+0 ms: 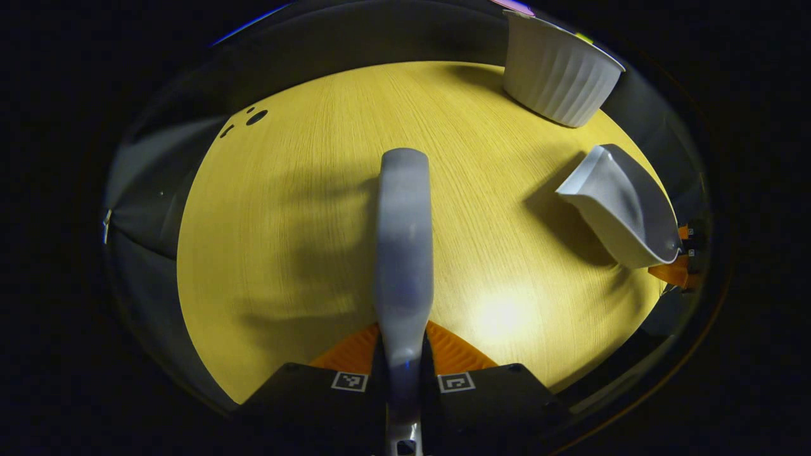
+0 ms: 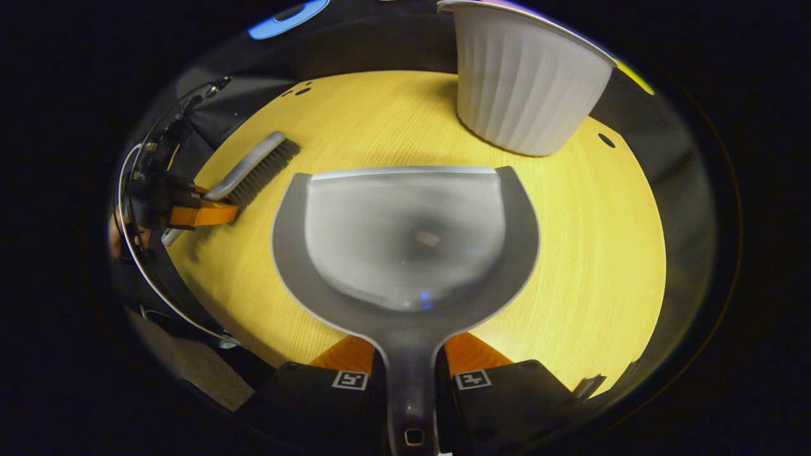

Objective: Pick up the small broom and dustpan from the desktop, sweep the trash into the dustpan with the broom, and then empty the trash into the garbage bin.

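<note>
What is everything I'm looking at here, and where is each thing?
Broom: one, grey with dark bristles, held over the table's left side in the right gripper view.
Dustpan: one, grey, held over the table's middle.
Garbage bin: one, white, ribbed, standing at the table's far edge.
Table: one, yellow wood-grain.
Trash: a small speck in the dustpan, too blurred to identify.
Left gripper: shut on the broom handle.
Right gripper: shut on the dustpan handle.
</note>
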Motion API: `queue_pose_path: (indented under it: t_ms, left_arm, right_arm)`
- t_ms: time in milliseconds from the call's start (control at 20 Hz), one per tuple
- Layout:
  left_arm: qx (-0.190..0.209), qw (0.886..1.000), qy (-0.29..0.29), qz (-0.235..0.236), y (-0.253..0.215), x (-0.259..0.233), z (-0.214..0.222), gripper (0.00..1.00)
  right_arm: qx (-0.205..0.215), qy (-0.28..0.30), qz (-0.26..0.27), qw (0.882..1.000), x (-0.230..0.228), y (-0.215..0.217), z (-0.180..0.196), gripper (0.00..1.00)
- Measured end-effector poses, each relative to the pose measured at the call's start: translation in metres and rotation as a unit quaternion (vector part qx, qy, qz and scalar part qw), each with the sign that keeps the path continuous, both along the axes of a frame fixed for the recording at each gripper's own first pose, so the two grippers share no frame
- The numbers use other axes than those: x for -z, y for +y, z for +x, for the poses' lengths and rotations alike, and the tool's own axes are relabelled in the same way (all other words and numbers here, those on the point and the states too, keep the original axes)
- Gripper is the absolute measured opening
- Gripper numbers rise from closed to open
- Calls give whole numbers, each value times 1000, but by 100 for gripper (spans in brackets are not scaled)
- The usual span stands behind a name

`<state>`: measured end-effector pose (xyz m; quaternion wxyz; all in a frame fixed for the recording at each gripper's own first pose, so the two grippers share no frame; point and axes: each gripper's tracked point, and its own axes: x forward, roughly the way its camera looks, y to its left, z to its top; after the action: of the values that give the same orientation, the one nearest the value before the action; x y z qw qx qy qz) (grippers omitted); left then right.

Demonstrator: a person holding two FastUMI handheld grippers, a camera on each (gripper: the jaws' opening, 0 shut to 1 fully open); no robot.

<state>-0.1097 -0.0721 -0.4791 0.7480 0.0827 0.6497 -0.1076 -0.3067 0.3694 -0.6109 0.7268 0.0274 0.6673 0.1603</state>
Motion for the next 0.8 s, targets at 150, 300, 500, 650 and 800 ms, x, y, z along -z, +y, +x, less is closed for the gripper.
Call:
queue_pose_path:
  t_ms: [150, 300, 500, 650, 800]
  left_arm:
    - [2, 1000, 2, 1, 0, 2, 0, 26]
    - [5, 1000, 4, 5, 1, 3, 0, 23]
    - [13, 1000, 16, 11, 1, 3, -1, 27]
    - [13, 1000, 23, 10, -1, 2, -4, 27]
    - [14, 1000, 23, 6, -3, 0, -8, 37]
  right_arm:
    - [-4, 14, -12, 1000, 9, 8, 2, 35]
    - [-7, 15, -27, 999, 9, 7, 1, 35]
    - [-1, 20, -19, 1000, 6, 9, -1, 32]
    - [10, 24, -9, 1000, 3, 12, 0, 42]
    - [11, 24, -7, 1000, 1, 9, -1, 43]
